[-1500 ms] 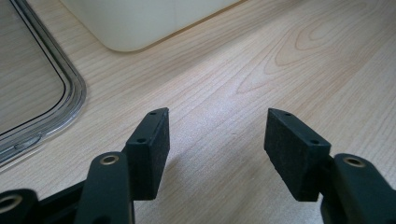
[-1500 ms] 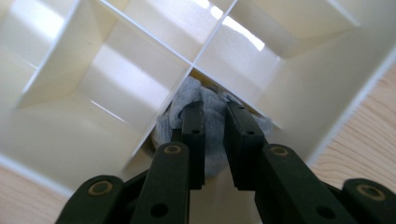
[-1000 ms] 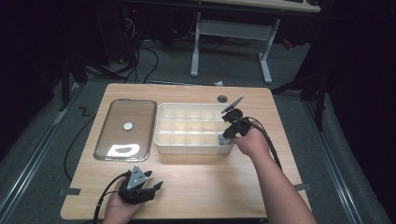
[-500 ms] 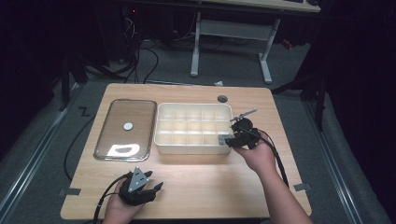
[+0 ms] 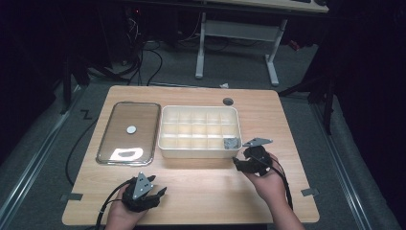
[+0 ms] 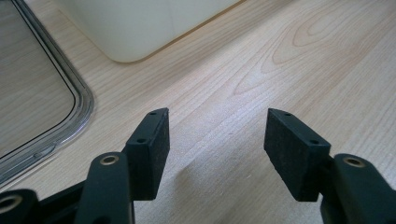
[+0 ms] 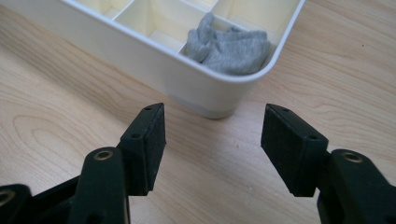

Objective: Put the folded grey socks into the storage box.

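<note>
Room: dark, with grey carpet floor [image 5: 57, 143]; a white-legged desk frame [image 5: 234, 33] stands beyond the table, and black cables [image 5: 143, 52] lie on the floor at the far left.

Surface: light wooden table [image 5: 201, 187], grain visible, rounded corners; a round grommet hole [image 5: 228, 101] near the far edge; strips of grey tape [image 5: 307, 192] at the near left and right edges.

Item 1: cream compartment tray [image 5: 165, 143], rectangular, divided into a grid of cells, set at the table's middle, long side across.

Item 2: grey cloth [image 5: 231, 142], crumpled, lying in the tray's near right corner cell; in the right gripper view the cloth [image 7: 229, 46] sits just behind the rounded corner wall.

Item 3: clear lid [image 5: 128, 132] with a metal-looking rim, flat on the table just left of the tray, a small round disc at its centre and a bright glare patch near its front.

Item 4: right gripper [image 5: 250, 163], held in a hand just near the tray's near right corner, apart from it; jaws spread wide with nothing between them, bare wood below.

Item 5: left gripper [image 5: 143, 191], held low at the table's near left, well apart from the tray; jaws likewise parted and empty, over bare wood by the lid's corner.
</note>
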Available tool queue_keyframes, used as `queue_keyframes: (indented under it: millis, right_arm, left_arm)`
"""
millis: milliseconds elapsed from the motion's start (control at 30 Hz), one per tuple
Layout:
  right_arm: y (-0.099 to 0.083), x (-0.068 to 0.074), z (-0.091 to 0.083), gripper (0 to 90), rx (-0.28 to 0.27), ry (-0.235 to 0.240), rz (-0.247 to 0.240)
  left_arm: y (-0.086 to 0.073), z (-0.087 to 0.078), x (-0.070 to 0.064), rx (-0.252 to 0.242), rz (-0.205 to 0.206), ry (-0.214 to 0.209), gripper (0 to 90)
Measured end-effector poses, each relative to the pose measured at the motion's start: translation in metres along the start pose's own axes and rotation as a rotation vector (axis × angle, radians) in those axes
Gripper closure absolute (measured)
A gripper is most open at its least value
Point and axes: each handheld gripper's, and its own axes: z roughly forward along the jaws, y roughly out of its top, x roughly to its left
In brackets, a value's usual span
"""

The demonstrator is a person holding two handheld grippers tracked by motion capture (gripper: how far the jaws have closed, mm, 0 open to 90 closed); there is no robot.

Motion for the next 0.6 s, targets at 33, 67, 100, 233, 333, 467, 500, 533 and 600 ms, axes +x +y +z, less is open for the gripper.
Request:
queue_keyframes:
  millis: [33, 67, 100, 233, 333, 467, 500, 533, 600]
  right_arm:
    - [0.000, 0.000, 0.000, 40.0, 0.000, 0.000, 0.000]
    - [-0.004, 0.002, 0.000, 39.7, -0.007, 0.002, 0.002]
    - [-0.013, 0.005, 0.002, 39.1, -0.030, 0.003, 0.009]
    - [-0.027, 0.012, 0.005, 38.9, -0.069, 0.011, 0.030]
    - [-0.043, 0.020, 0.010, 38.8, -0.099, 0.025, 0.064]
    - [-0.075, 0.036, 0.008, 39.9, -0.178, 0.054, 0.108]
    - [-0.079, 0.038, 0.007, 39.1, -0.162, 0.061, 0.094]
    - [-0.079, 0.038, 0.007, 39.1, -0.162, 0.061, 0.094]
    - [-0.083, 0.039, 0.005, 39.8, -0.161, 0.035, 0.064]
  left_arm:
    - [0.000, 0.000, 0.000, 0.000, 0.000, 0.000, 41.7]
    - [0.000, 0.000, 0.000, 0.000, -0.002, 0.000, 41.7]
    - [0.000, 0.000, 0.000, -0.001, -0.002, -0.001, 42.0]
    - [0.000, 0.000, -0.001, 0.003, -0.003, -0.002, 42.0]
    - [-0.001, 0.001, -0.002, 0.006, -0.001, -0.003, 42.0]
    - [-0.001, 0.002, -0.003, 0.006, -0.006, -0.005, 42.0]
    - [0.000, 0.002, -0.004, 0.006, -0.003, -0.006, 42.0]
    - [0.000, 0.002, -0.004, 0.006, -0.003, -0.006, 42.0]
    - [0.000, 0.001, -0.006, 0.004, 0.005, -0.006, 42.0]
